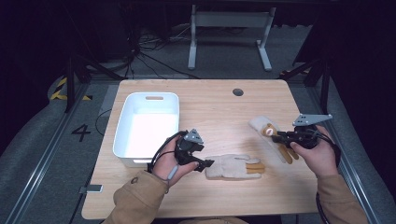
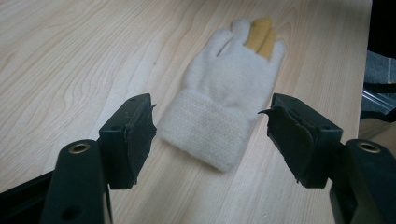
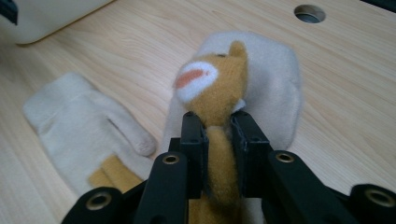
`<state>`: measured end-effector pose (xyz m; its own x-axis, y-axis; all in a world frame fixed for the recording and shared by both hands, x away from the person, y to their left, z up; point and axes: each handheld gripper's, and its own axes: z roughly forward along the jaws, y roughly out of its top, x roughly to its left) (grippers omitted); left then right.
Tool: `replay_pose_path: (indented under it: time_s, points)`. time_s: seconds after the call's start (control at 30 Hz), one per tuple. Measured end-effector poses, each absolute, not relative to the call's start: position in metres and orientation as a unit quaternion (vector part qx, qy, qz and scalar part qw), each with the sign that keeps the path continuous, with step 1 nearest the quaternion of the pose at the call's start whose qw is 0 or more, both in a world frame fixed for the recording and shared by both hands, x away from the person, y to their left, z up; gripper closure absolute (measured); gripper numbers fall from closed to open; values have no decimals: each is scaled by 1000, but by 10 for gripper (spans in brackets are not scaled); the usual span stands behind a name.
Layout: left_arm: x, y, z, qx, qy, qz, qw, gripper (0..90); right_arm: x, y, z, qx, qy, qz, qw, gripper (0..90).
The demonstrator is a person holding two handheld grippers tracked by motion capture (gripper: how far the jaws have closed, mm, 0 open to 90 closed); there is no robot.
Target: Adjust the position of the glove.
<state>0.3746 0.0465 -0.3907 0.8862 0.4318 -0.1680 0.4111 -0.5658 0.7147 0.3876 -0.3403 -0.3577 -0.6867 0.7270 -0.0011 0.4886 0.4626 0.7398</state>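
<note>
Near the tabletop's left edge, a white rectangular plastic bin [image 1: 147,128], nothing visible inside. Just right of it, toward the front edge, the left gripper [image 1: 207,164] level above the wood, jaws spread wide with nothing between them, aimed at the ribbed cuff of a cream knitted glove with two mustard-yellow fingers [image 2: 224,98] lying flat near the front centre. Soft, light, limp fabric by the look of it; likely best pinched at the thick cuff, where the knit bunches and should not slip. Toward the right edge, a second cream glove with a tan animal-face patch [image 3: 224,84], partly raised off the wood, one tan finger clamped tight between the pads of the right gripper [image 3: 219,140]. Floppy, so liable to dangle and swing when carried.
</note>
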Motion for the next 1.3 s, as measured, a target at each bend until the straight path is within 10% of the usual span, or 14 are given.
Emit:
replay_pose_path:
  time_s: [1.3]
  points:
    - [375, 45, -394, 894, 227, 22, 385, 359, 375, -269, -382, 195, 908, 365, 64, 758]
